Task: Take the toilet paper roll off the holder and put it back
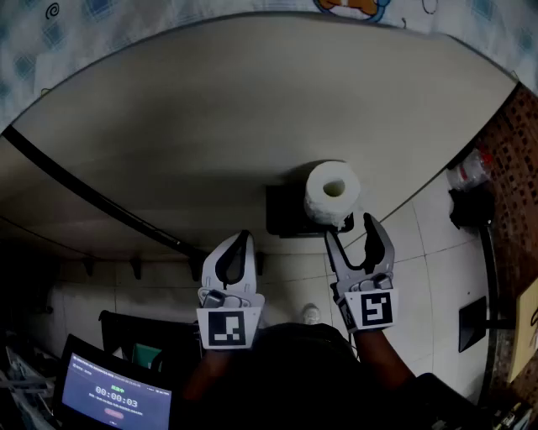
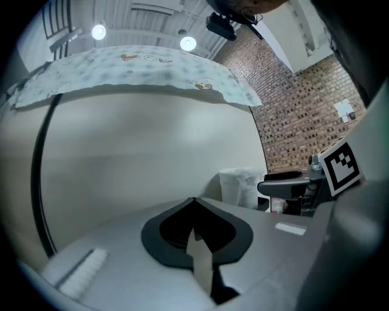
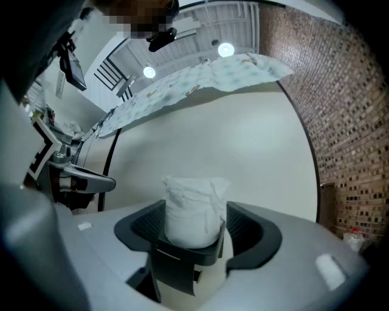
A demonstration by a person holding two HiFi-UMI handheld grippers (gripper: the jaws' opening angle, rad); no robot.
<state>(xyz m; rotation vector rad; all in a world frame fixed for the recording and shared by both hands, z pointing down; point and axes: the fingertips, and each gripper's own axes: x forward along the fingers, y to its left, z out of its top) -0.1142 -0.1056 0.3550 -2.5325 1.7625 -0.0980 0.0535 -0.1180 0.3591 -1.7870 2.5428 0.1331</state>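
A white toilet paper roll [image 1: 333, 191] sits upright on a black holder [image 1: 286, 210] fixed to the pale wall. In the right gripper view the roll [image 3: 191, 209] rests in the black holder [image 3: 188, 252], straight ahead between the two jaws. My right gripper [image 1: 349, 228] is open, its fingertips just short of the roll and not touching it. My left gripper [image 1: 241, 238] is shut with nothing in it, to the left of the holder. The left gripper view shows its jaws meeting at a point [image 2: 194, 200], with the roll [image 2: 240, 187] off to the right.
A black pipe [image 1: 92, 197] runs diagonally along the wall at left. A patterned cloth [image 1: 168, 17] hangs across the top. A brick wall [image 1: 513, 151] and a bottle [image 1: 471, 170] stand at right. A lit screen [image 1: 113, 399] sits at lower left.
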